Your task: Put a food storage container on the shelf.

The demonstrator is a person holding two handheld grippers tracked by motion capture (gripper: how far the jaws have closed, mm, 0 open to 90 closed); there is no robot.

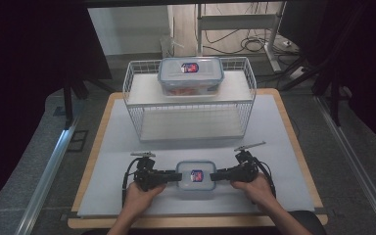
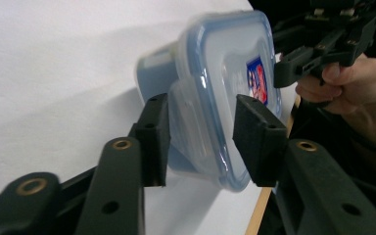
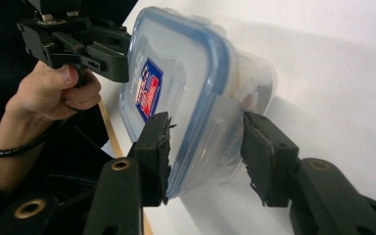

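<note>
A small clear food container (image 1: 196,183) with a blue-rimmed lid and a red-blue label lies on the white mat near the table's front edge. My left gripper (image 1: 176,176) holds its left end and my right gripper (image 1: 214,175) holds its right end. In the left gripper view the jaws (image 2: 200,142) clamp the end flap of the container (image 2: 225,68), one jaw above the lid and one under the base. The right gripper view has its jaws (image 3: 205,152) closed the same way on the container (image 3: 186,63). Each view also catches the other hand and gripper beyond the box.
A white wire rack (image 1: 132,93) with two shelves stands at the back of the mat (image 1: 274,147). A larger container (image 1: 191,76) of the same kind sits on its top shelf. The table's wooden edge (image 1: 196,221) runs just behind my hands.
</note>
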